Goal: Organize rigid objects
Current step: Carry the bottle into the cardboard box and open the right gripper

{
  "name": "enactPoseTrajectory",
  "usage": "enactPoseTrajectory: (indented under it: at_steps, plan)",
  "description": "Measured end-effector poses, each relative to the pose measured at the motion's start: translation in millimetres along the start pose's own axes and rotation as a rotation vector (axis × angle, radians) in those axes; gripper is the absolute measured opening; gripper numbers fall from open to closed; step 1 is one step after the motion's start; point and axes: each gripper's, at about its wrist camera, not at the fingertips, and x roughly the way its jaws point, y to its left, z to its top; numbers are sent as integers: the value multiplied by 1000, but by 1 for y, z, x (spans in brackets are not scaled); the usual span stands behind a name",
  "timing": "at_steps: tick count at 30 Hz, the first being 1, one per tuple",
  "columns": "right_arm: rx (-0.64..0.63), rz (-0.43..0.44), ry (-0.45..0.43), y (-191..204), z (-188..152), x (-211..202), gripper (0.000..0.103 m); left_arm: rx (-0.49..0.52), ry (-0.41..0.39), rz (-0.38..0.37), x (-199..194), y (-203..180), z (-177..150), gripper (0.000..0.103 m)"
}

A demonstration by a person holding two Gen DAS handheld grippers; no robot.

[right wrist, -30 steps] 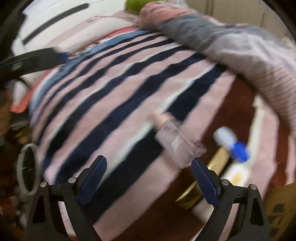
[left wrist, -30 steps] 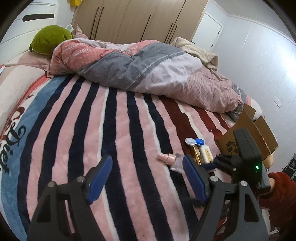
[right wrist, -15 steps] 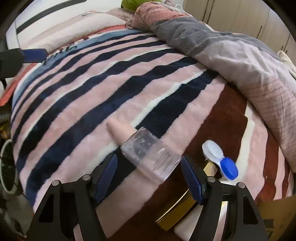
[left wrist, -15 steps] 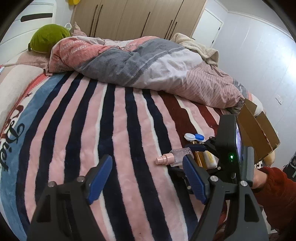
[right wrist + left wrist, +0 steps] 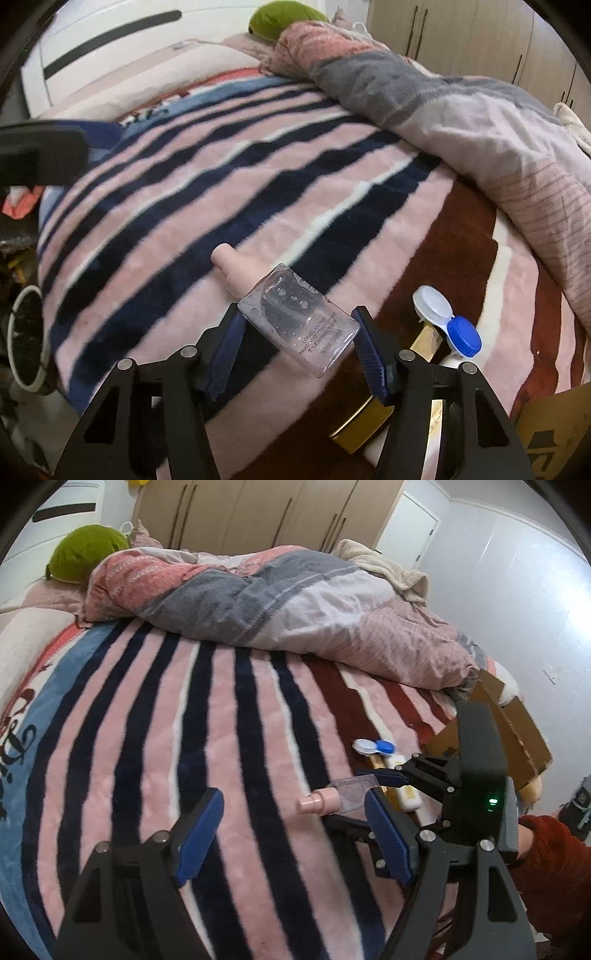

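Note:
A clear spray bottle (image 5: 299, 319) with a pink cap lies on the striped blanket (image 5: 221, 192); it also shows in the left wrist view (image 5: 341, 795). My right gripper (image 5: 299, 349) has its blue pads on both sides of the bottle's body, closed on it. The right gripper (image 5: 369, 794) shows in the left wrist view around the bottle. A white and blue contact lens case (image 5: 448, 321), a gold tube (image 5: 373, 413) and a cream tube (image 5: 404, 794) lie beside it. My left gripper (image 5: 291, 840) is open and empty above the blanket.
A rumpled quilt (image 5: 280, 594) covers the far half of the bed. A cardboard box (image 5: 517, 731) sits at the bed's right edge. A green plush (image 5: 86, 552) lies near the headboard. Wardrobes stand behind. Clutter lies on the floor at the left of the right wrist view.
My right gripper moved in over the spray bottle and its jaws narrowed from wide open until they close on the bottle. My left gripper stayed open and nearly still.

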Motion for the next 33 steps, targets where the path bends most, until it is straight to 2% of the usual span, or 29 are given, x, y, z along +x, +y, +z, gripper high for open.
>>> enactPoseTrajectory:
  at_steps: [5, 8, 16, 18, 19, 20, 23, 33]
  plan:
    - [-7, 18, -70, 13, 14, -44, 55, 25, -5, -72, -1, -26, 9, 76]
    - [-1, -5, -110, 14, 21, -76, 55, 38, -18, -126, -3, -48, 19, 76]
    - [95, -85, -218, -18, 10, -156, 55, 95, -52, -281, 0, -124, 49, 76]
    - [135, -103, -238, -33, 1, -175, 55, 121, -47, -310, 7, -148, 56, 72]
    - [150, -114, -244, -40, -3, -182, 55, 133, -39, -329, 12, -159, 61, 65]
    - [160, -125, -248, -46, -6, -187, 55, 139, -32, -348, 16, -169, 65, 58]
    - [213, -172, -253, -70, -21, -205, 55, 165, -6, -396, 32, -199, 74, 54]
    - [391, -261, -197, -145, -76, -234, 55, 248, 111, -458, 91, -282, 86, 53]
